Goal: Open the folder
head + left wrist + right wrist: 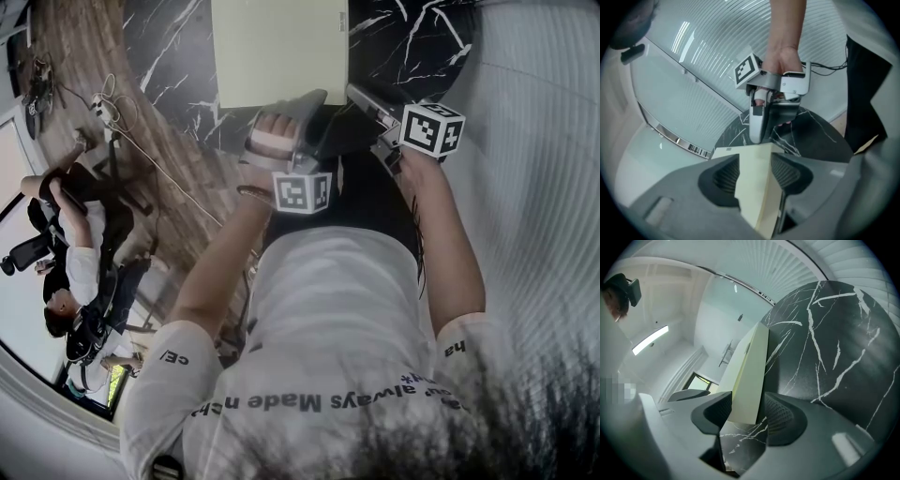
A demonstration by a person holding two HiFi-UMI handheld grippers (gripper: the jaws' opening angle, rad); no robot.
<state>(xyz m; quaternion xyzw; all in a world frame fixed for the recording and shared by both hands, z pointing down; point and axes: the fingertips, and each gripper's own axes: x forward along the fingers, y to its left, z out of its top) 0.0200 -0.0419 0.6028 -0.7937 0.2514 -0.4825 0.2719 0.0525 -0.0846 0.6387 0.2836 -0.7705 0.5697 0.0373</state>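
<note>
Cream folder [281, 47] lies on the black marble desk [422, 37]. Its far side runs off the top of the head view and its near edge points back at the person. From above it looks flat, and tbh there's no telling from there whether the cover's lifted at all.

Both claws are at that near edge. The left claw [754, 159] comes in at the left part of it. Its own view shows the jaws standing wide, with the folder reaching nearly pad to pad in the gap. It's sitting in there, not getting squeezed. The right claw [747, 397] is just beside it at the near right corner. Same deal there: jaws wide, the folder's corner poking down between them, and white-veined marble showing underneath. In the left gripper view the right claw shows up straight across, tips down by the folder's edge, with the person's hand [785, 61] wrapped round its handle.

Each claw carries a marker cube back toward the wrist, the left cube [302, 192] and the right cube [432, 127]. Below those are two bare forearms and a white T-shirt [328, 309] with dark lettering.

Further out, there's wood floor [84, 47] left of the desk with cables [103, 108] lying on it. A couple of people [75, 253] are sitting over at the left edge. A pale ribbed surface [544, 141] curves down the right side.
</note>
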